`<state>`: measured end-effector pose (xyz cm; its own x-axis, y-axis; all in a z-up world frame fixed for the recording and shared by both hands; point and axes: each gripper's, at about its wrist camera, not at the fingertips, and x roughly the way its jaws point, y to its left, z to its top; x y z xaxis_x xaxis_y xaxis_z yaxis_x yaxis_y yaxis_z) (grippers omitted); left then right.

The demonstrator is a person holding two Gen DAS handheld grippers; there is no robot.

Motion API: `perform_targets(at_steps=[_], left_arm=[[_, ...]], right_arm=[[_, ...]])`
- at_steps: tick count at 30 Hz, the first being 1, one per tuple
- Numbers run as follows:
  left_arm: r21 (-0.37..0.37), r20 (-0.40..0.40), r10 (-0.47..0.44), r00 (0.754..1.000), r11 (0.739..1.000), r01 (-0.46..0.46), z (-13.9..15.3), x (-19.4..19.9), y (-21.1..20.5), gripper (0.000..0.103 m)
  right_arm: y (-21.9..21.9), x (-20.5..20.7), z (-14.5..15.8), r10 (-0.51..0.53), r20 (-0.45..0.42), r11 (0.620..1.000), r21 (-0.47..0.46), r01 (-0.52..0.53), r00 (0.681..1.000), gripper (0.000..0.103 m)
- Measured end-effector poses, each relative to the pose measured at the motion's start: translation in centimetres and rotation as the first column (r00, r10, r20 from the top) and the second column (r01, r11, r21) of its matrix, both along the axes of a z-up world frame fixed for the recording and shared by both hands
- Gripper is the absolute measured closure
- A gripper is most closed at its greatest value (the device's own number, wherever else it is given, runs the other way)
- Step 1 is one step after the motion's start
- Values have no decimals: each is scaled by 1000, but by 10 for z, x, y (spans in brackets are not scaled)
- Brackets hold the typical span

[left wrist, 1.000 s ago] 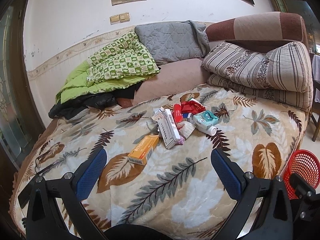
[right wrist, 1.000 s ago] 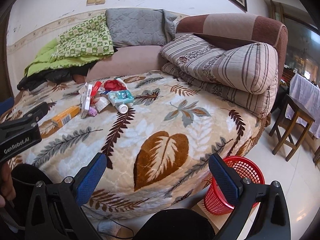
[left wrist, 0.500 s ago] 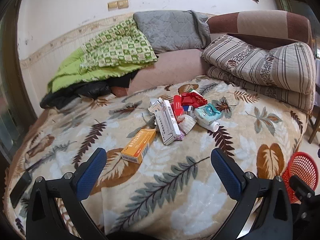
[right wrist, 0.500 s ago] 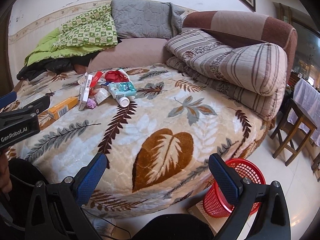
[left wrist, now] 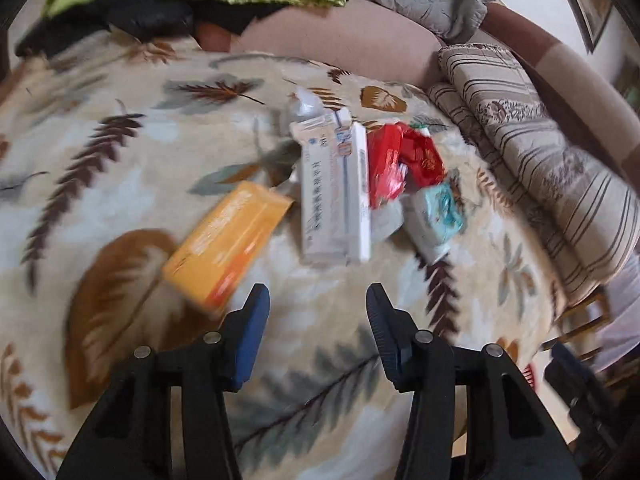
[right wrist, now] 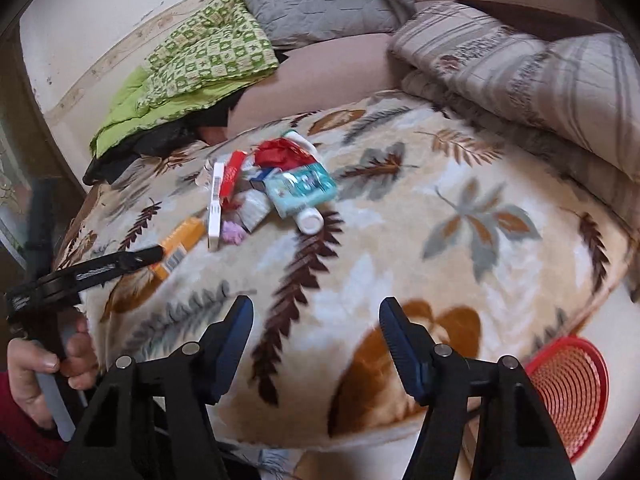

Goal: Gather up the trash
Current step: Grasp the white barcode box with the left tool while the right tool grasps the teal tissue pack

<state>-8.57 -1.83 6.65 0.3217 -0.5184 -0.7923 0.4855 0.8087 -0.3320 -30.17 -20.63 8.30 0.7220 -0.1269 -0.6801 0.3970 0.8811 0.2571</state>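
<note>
In the left wrist view, the left gripper (left wrist: 318, 304) points down at the leaf-patterned plush blanket (left wrist: 120, 184), its blue-padded jaws closing with nothing between them. The flat orange cardboard box (left wrist: 228, 246) lies just ahead and to the left of the left pad, close but apart from it; the long white cardboard carton (left wrist: 334, 192) lies straight ahead, with the crumpled red foil wrapper (left wrist: 404, 160) and the teal-labelled white plastic bottle (left wrist: 436, 216) ahead to the right. The likely slip here is that jaws narrowing this soon end up too tight to straddle the orange box, so a pad would shove it across the soft pile or pinch blanket instead. In the right wrist view, the right gripper (right wrist: 316, 314) hangs over bare blanket, jaws also closing on nothing; the whole trash heap sits well ahead and to the left, and the red plastic mesh basket (right wrist: 568, 392) stands on the floor below to the right. Both tools aiming at one tight heap could knock each other or scatter small pieces.
</note>
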Motion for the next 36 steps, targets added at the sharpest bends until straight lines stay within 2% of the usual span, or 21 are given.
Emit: perform_targets(at_steps=[2, 4, 6, 10, 12, 14, 15, 18, 20, 21, 23, 27, 30, 36], left_arm=[[-21, -1, 8, 1000, 1000, -8, 1, 12, -14, 53], [-16, -29, 13, 999, 1000, -13, -3, 24, -31, 47], [-9, -47, 37, 998, 999, -38, -10, 38, -49, 46], [9, -25, 97, 995, 995, -97, -24, 59, -59, 46], [-27, -45, 90, 995, 995, -91, -33, 64, -53, 53], [-71, -67, 88, 994, 993, -93, -37, 68, -44, 55], [-84, -66, 86, 994, 992, -92, -37, 68, -40, 62], [-75, -18, 84, 996, 993, -85, -28, 64, -26, 76], [-83, -31, 77, 997, 993, -79, -28, 61, -18, 81], [-85, -46, 73, 996, 993, -76, -30, 61, -14, 84], [-82, -77, 76, 994, 993, -82, -37, 66, -8, 85], [-143, -132, 85, 988, 984, -104, -44, 76, 0, 85], [-135, -104, 83, 991, 986, -96, -45, 76, -6, 85], [-125, -37, 75, 997, 989, -79, -43, 72, -12, 87]], right_arm=[[-2, 10, 3, -4, 21, 1000, 14, 3, 1000, 33], [-3, 14, 5, -11, 36, 1000, 18, 10, 999, 33], [-3, 19, 2, -21, 43, 999, 27, 20, 999, 33], [-10, 25, -6, -21, 23, 998, 56, 20, 1000, 33], [-11, 26, -9, -13, 17, 998, 65, 12, 1000, 33], [-13, 26, -7, 1, 25, 997, 75, -3, 1000, 33], [-15, 28, -3, 13, 39, 996, 83, -16, 999, 33], [-17, 40, 7, 34, 64, 996, 85, -40, 997, 33], [-18, 52, 13, 44, 81, 993, 105, -52, 996, 33], [-22, 62, 15, 50, 93, 987, 147, -64, 994, 33], [-31, 78, 12, 36, 94, 975, 215, -56, 995, 31], [-50, 110, -2, -7, 52, 958, 286, -8, 999, 27], [-64, 130, -12, -38, 29, 941, 338, 26, 999, 27], [-89, 163, -36, -133, -59, 914, 378, 145, 989, 26]])
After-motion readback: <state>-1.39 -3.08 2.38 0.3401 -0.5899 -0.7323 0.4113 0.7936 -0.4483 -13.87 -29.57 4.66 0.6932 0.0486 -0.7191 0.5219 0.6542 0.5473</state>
